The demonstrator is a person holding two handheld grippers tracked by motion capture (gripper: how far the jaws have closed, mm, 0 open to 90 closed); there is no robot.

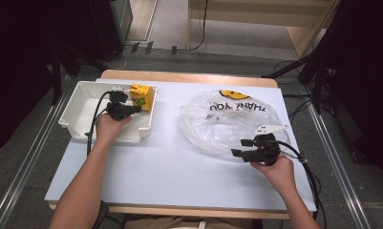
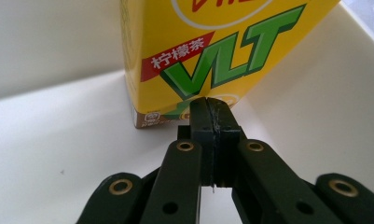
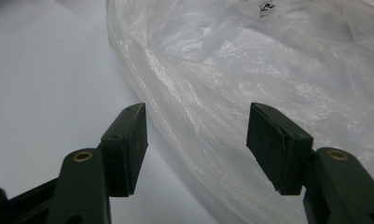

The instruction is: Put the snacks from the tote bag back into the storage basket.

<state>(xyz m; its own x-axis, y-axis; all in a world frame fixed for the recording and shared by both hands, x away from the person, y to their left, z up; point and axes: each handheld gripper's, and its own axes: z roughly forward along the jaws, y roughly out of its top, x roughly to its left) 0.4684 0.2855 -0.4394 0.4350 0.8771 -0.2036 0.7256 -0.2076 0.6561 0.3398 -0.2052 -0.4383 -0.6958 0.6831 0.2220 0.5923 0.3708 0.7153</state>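
My left gripper [image 2: 211, 122] is inside the white bin [image 1: 79, 102], jaws clenched flat together w/ nothing between them, tips right at the foot of the yellow lemon-tea carton [image 2: 212, 51]. The carton stands in the bin's far right corner, up against the walls. Can't tell if my tips touch it or sit just short. Shut like this I can nudge or poke it but not lift it; I'd guess I'm lining up, since a grab needs the jaws spread wider than the carton first.

My right gripper [image 1: 245, 148] is well to the right of the bin, at the near edge of the clear plastic bag [image 1: 227, 121]. Jaws released, wide apart, the bag's crinkled rim [image 3: 194, 116] lying in the gap, pads not pressing it. Prob. parked there so I can pinch the rim and lift the mouth open once the carton comes over. The bag lies limp on the table [image 1: 170, 162], so it'll need holding.
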